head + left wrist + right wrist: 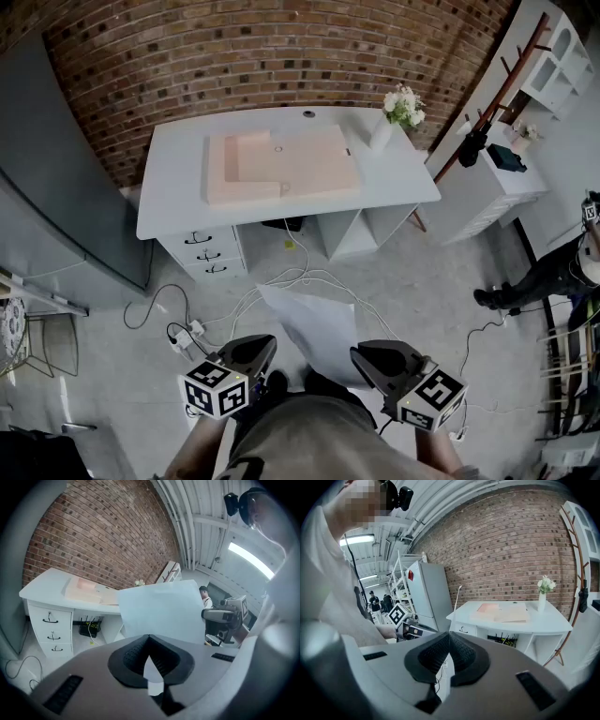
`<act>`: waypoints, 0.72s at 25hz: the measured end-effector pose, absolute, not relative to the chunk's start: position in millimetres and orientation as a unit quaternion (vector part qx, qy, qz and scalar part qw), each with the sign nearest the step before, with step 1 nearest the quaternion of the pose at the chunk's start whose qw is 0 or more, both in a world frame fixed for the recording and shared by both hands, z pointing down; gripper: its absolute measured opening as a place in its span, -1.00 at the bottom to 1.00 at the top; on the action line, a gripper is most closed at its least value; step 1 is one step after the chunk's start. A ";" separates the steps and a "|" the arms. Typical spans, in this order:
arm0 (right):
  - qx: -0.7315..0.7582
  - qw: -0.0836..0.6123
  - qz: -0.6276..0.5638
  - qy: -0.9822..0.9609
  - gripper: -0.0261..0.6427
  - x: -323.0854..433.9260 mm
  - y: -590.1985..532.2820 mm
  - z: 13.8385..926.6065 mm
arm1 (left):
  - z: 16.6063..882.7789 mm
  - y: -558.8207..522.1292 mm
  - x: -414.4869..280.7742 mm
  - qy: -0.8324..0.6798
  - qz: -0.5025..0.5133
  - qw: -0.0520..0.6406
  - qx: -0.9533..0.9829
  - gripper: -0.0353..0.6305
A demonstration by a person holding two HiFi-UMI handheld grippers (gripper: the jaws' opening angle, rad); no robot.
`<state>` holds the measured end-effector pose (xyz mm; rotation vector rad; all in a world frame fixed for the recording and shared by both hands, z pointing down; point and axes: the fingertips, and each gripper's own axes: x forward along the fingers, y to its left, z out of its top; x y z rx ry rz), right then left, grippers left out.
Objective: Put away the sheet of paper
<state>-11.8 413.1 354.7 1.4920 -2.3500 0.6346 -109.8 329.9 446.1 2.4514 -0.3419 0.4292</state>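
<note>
Brick-walled room, white desk well ahead. White paper sheet is pinched by left gripper and right gripper. Transport stage; carrying to the desk is judged next.

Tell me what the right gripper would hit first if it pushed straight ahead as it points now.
Besides the sheet of paper clamped in its jaws, the right gripper seems to have free air ahead, then the white desk, around its drawer end. Depth is unclear.

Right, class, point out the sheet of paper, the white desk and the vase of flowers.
sheet of paper (323, 330): head view, middle of the sheet.
white desk (178, 192): head view, bare left part of its top.
vase of flowers (381, 133): head view, the vase's white body.
</note>
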 end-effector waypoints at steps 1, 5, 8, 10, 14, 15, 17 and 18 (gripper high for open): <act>0.519 0.140 0.219 -0.815 -0.85 -8.2 412.6 354.3 | 446.1 329.8 -106.4 -0.128 0.163 0.309 0.928 -0.85; 0.523 0.135 0.217 -0.813 -0.85 7.9 408.7 355.5 | 444.7 325.7 -93.2 -0.127 0.166 0.305 0.929 -0.85; 0.522 0.134 0.217 -0.814 -0.85 21.2 404.2 357.5 | 442.9 320.5 -82.7 -0.133 0.168 0.302 0.929 -0.85; 0.520 0.128 0.216 -0.817 -0.85 31.0 399.6 357.7 | 441.6 317.0 -74.9 -0.137 0.170 0.299 0.929 -0.85; 0.518 0.099 0.219 -0.821 -0.85 54.5 388.1 354.8 | 436.4 308.2 -56.0 -0.144 0.173 0.290 0.930 -0.85; 0.515 0.091 0.221 -0.823 -0.85 60.3 386.2 353.4 | 435.0 306.7 -50.4 -0.146 0.174 0.288 0.930 -0.85; 0.509 0.084 0.219 -0.828 -0.85 72.5 383.5 351.2 | 432.0 304.9 -37.9 -0.149 0.176 0.285 0.931 -0.85; 0.507 0.083 0.217 -0.830 -0.85 79.3 382.4 350.5 | 430.4 304.8 -31.2 -0.149 0.176 0.283 0.931 -0.85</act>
